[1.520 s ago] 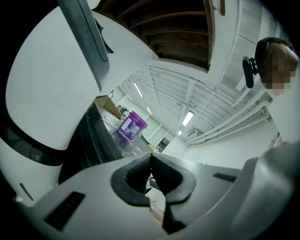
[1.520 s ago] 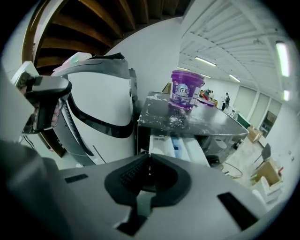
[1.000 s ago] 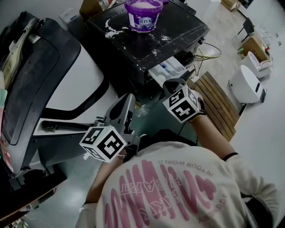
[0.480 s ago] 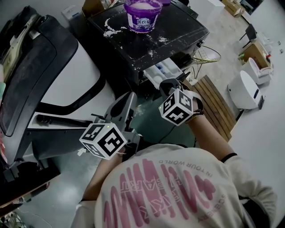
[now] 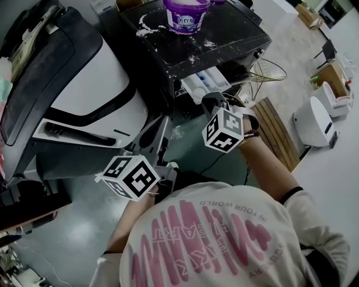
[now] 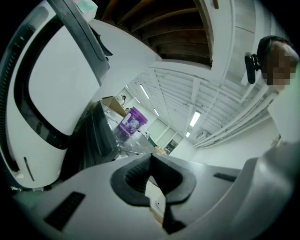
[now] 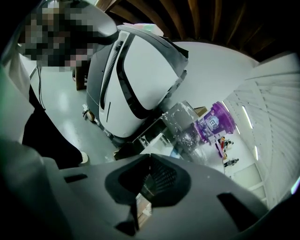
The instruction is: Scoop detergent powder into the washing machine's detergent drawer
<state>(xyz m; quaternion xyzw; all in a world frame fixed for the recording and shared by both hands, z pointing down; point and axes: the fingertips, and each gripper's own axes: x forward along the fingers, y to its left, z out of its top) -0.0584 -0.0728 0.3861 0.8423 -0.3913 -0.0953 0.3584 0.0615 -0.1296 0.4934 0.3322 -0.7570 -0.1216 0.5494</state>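
The person stands over a black-topped washing machine with a gripper in each hand. The detergent drawer is pulled out of the machine's front, near its right corner, pale with blue parts inside.

At the far end of the machine's top sits a purple tub of white detergent powder, open. Spilled powder is scattered over the dark lid around and to the left of it.

The right gripper is held just on the near side of the open drawer, its tip pointing toward it. I cannot tell from here whether it touches. Its jaws are clenched together with nothing between them.

The left gripper hangs lower and to the left, over the green-grey floor, pointing at the washer's front. Its jaws are likewise pressed closed and empty, and in the left gripper view the tub shows far beyond its tip.

To the left a large white and black machine stands close beside the washer. To the right a wooden slatted board lies on the floor, with a small white rounded appliance further right.
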